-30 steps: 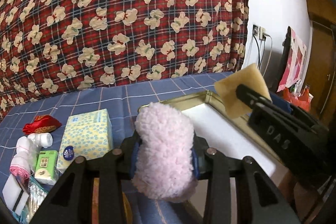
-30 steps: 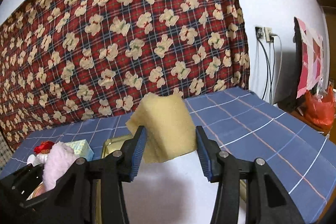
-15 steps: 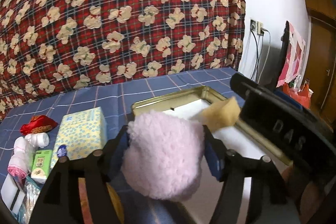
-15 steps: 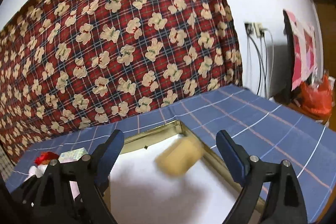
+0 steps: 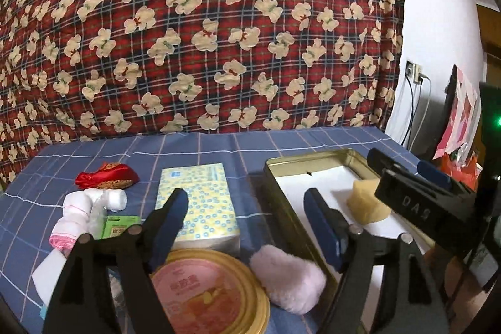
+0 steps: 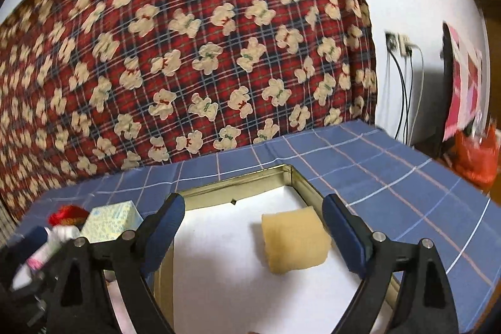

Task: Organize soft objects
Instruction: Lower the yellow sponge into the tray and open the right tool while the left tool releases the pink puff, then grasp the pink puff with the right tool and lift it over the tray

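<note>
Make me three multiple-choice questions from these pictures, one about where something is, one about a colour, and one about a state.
1. Where does the yellow sponge lie?
A. inside the gold tin tray
B. on the tissue box
C. on the red pouch

2. What colour is the fluffy puff?
A. green
B. pink
C. black

3. How do the jaws of the right gripper stand?
A. shut on the sponge
B. shut on nothing
C. open, with the sponge lying free between them

Answers: 1 A, the sponge rests on the tray's white floor inside the gold rim. 2 B, the puff is pale pink, lying beside the tray's left wall. 3 C, both pads stand clear of the sponge's sides.
</note>
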Demonstrator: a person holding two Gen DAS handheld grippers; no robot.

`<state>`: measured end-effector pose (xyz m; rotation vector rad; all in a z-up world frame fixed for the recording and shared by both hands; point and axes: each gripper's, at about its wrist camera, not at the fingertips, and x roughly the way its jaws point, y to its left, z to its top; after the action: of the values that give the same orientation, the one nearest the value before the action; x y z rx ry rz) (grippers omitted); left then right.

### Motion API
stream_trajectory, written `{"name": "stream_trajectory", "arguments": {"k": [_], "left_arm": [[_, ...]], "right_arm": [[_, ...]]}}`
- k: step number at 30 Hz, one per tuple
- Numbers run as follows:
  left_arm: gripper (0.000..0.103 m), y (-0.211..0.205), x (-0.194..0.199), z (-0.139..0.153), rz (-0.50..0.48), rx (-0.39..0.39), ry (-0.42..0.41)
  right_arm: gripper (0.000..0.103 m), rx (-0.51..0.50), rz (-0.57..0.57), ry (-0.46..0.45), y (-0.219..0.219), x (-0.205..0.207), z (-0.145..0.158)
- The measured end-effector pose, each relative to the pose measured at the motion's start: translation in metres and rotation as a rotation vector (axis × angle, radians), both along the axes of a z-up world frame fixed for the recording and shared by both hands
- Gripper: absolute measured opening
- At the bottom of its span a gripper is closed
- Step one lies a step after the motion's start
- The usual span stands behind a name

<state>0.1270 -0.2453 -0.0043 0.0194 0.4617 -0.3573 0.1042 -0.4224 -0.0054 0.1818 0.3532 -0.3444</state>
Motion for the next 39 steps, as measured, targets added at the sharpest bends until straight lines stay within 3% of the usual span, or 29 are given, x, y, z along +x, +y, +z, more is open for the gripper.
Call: {"name": "stream_trajectory", "arguments": {"k": [9, 13, 17, 21, 28, 30, 33, 35, 39], "left_arm": [[0.083, 0.032, -0.015, 0.006, 0.038, -0.023, -0.047], [0.087, 0.051, -0.02, 0.007, 0.073, -0.023, -0.07], [0.094, 0.076, -0.028, 0.003, 0.126, -0.024, -0.09], [0.095, 0.105, -0.035, -0.003, 0.183, -0.03, -0.093], [0.095, 0.137, -0.033, -0.017, 0.241, -0.071, -0.057], [0.095, 0.142, -0.032, -0.022, 0.247, -0.081, -0.043], [0.095, 0.147, -0.032, -0.027, 0.257, -0.087, -0.032], [0.095, 0.15, -0.032, -0.029, 0.263, -0.092, -0.027], [0.095, 0.156, -0.033, -0.032, 0.275, -0.097, -0.02]], "right_arm": [[0.092, -0.012, 0.048, -0.093, 0.006, -0.022, 0.006], [0.092, -0.101, 0.195, -0.113, 0.038, -0.04, 0.011], [0.091, -0.159, 0.325, -0.048, 0.068, -0.044, 0.003], [0.067, -0.196, 0.421, 0.005, 0.085, -0.045, -0.008], [0.065, -0.252, 0.523, 0.139, 0.107, -0.036, -0.035], [0.048, -0.286, 0.52, 0.177, 0.114, -0.033, -0.043], [0.039, -0.317, 0.519, 0.247, 0.117, -0.024, -0.053], [0.025, -0.319, 0.516, 0.272, 0.117, -0.02, -0.058], [0.019, -0.253, 0.536, 0.238, 0.108, -0.024, -0.051]]}}
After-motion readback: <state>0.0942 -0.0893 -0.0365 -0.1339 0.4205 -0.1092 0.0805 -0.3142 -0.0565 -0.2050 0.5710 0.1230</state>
